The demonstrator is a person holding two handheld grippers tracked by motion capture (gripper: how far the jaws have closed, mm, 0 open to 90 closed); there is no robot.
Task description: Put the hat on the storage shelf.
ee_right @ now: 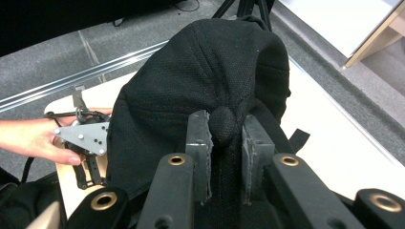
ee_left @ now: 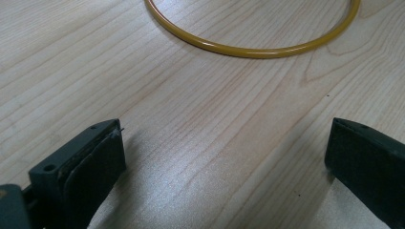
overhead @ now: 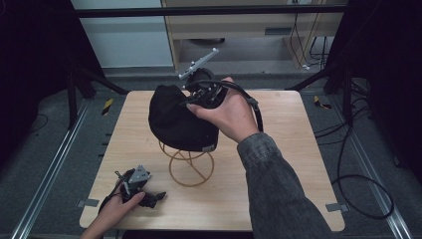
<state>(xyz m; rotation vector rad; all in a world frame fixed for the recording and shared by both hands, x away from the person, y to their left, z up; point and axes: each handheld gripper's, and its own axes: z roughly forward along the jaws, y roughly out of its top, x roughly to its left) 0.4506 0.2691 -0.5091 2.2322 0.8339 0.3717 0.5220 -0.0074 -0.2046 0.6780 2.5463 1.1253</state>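
Nearest the person, at the front left corner of the wooden counter, the left hand is resting with the left tool lying low on the surface. Its own camera is looking along the wood, and its two black jaws are standing wide apart with bare counter between them; the yellow wire ring that forms the stand's base is lying just ahead of them.

Farther in, at the middle of the counter, the yellow wire stand is standing upright and the black cap is sitting on top of it. The right hand, reaching in on a grey sleeve, is holding the right tool at the cap's far right side. Seen from that tool's camera, its jaws are closing on the small fabric button at the cap's crown, pinching it between the pads
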